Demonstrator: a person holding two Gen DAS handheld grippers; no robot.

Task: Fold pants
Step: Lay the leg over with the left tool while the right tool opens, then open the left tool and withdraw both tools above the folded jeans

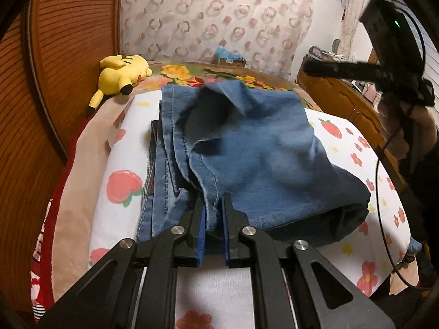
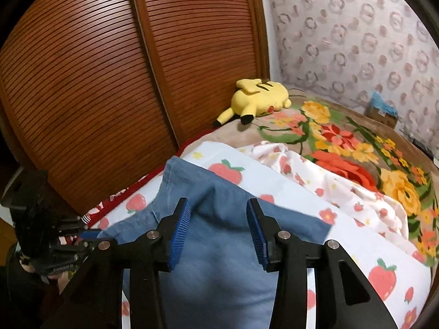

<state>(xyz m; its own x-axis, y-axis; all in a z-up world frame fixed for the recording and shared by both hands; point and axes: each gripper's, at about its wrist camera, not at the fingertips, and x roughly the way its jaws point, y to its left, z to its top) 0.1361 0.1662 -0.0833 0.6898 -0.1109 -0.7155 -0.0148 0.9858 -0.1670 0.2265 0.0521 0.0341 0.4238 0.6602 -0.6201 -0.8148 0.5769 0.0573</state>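
Note:
Blue denim pants (image 1: 247, 150) lie bunched and partly folded on a white strawberry-print sheet (image 1: 123, 183). My left gripper (image 1: 213, 205) is shut on the near seamed edge of the pants. My right gripper (image 2: 218, 208) is open and empty, its blue pads apart just above the pants (image 2: 219, 260). It also shows in the left wrist view (image 1: 343, 68), raised at the upper right above the bed. The left gripper shows at the left edge of the right wrist view (image 2: 82, 233), at the pants' edge.
A yellow plush toy (image 1: 123, 72) lies at the far left of the bed by the slatted wooden wardrobe (image 2: 109, 82). A floral blanket (image 2: 370, 164) covers the far part. A wooden dresser (image 1: 343, 96) stands at the right.

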